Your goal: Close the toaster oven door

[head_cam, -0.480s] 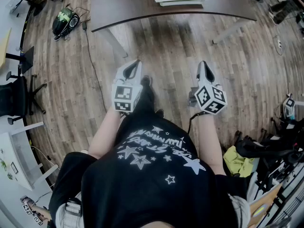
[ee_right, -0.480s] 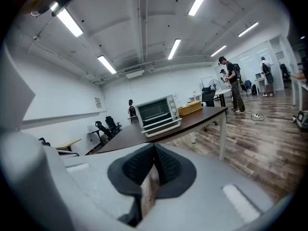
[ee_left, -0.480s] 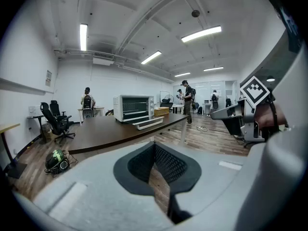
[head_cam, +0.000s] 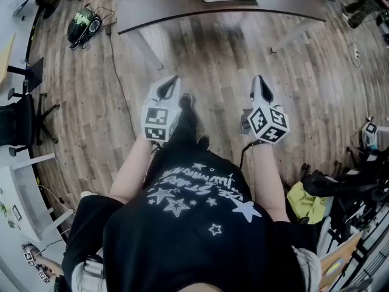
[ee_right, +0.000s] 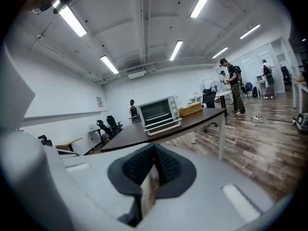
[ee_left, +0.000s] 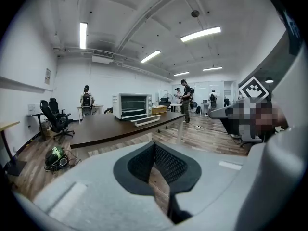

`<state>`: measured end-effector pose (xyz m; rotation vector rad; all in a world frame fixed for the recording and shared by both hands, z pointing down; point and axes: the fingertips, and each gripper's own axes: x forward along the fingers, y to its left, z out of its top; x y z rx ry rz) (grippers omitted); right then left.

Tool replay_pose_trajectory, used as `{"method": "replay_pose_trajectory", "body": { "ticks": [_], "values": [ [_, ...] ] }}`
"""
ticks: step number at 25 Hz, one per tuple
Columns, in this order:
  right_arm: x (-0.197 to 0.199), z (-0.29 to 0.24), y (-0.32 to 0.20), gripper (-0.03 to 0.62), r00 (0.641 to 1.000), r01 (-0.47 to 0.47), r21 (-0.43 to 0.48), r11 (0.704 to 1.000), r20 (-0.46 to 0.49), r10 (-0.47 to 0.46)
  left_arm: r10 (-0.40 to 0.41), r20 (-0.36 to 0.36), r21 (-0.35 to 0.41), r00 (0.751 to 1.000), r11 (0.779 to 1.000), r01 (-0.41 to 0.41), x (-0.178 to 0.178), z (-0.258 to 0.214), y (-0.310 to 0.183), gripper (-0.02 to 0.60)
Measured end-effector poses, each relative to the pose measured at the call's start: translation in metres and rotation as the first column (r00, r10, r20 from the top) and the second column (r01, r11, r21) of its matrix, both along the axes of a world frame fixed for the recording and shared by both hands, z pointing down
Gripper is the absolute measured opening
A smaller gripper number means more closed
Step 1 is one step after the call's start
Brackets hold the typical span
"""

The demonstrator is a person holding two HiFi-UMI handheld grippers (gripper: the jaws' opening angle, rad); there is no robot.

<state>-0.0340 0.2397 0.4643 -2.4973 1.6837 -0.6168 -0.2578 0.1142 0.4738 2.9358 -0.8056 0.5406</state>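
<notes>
Approach step: the toaster oven (ee_right: 159, 110) sits far off on the desk (ee_right: 129, 139), its door (ee_right: 163, 127) dropped open. My left claw (head_cam: 172, 83) and right claw (head_cam: 260, 81) are pressed together, empty; next I must walk closer.

**What surrounds us**

We see a dark curved table (head_cam: 158, 5) at twelve o'clock on the plank floor (head_cam: 213, 59). A green bag (head_cam: 84, 26) lies at ten, a black office chair (head_cam: 18, 123) at nine, a yellow cloth (head_cam: 304, 204) at four.
</notes>
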Motion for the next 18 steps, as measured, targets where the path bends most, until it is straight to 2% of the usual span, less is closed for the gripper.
{"method": "replay_pose_trajectory", "body": {
  "ticks": [8, 13, 18],
  "values": [
    [0.013, -0.006, 0.002, 0.003, 0.997, -0.013, -0.008, 1.0, -0.075, 0.012, -0.028, -0.044, -0.025, 0.999, 0.999, 0.027, -0.012, -0.01, -0.003, 0.011],
    [0.027, -0.004, -0.014, 0.005, 0.998, -0.007, -0.031, 1.0, -0.067, 0.005, -0.04, -0.072, -0.044, 0.997, 0.998, 0.037, -0.005, -0.012, -0.031, 0.011],
    [0.048, -0.002, -0.054, 0.111, 0.998, -0.004, -0.025, 1.0, -0.055, 0.003, -0.026, -0.077, -0.048, 0.997, 0.999, 0.022, 0.022, -0.01, -0.076, 0.011]
  ]
}}
